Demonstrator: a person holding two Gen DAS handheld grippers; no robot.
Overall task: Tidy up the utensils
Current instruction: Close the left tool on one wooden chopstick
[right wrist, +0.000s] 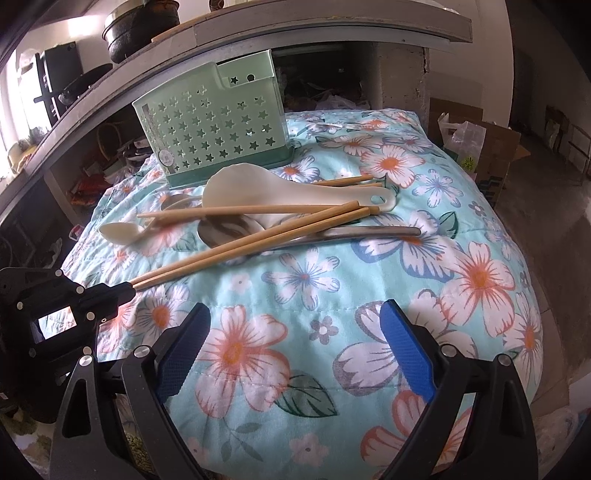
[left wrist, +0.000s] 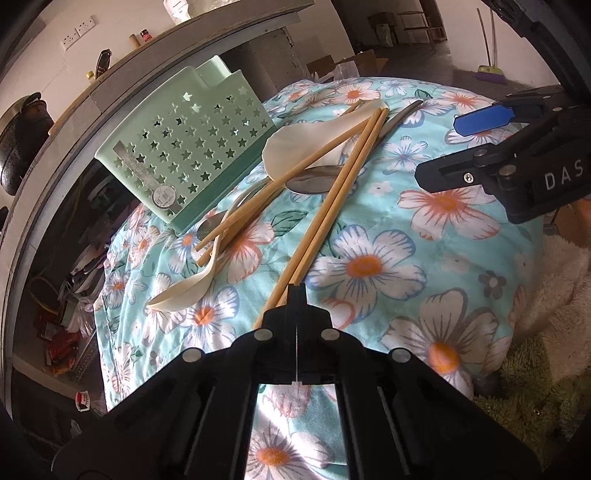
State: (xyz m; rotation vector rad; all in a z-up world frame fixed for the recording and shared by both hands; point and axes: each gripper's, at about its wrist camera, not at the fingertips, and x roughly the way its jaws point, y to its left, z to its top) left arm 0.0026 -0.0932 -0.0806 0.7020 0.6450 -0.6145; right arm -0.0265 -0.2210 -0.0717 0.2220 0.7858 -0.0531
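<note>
My left gripper (left wrist: 297,290) is shut on the near ends of a pair of wooden chopsticks (left wrist: 332,206), which lie slanted across the floral cloth (left wrist: 406,258). The right wrist view shows that left gripper (right wrist: 123,291) pinching the pair of chopsticks (right wrist: 240,247) at their tips. A mint-green star-punched caddy (right wrist: 214,125) stands upright at the back. In front of it lie a white rice paddle (right wrist: 277,192), a metal spoon (right wrist: 236,229), a white soup spoon (right wrist: 122,230) and more chopsticks (right wrist: 240,211) in a crossed pile. My right gripper (right wrist: 294,310) hovers open over bare cloth, holding nothing.
A grey shelf (right wrist: 295,33) with a black pot (right wrist: 136,29) runs behind the caddy, with clutter stored underneath. Cardboard boxes and a bag (right wrist: 476,147) stand beyond the cloth's right edge. A green rug (left wrist: 535,387) lies at the near right.
</note>
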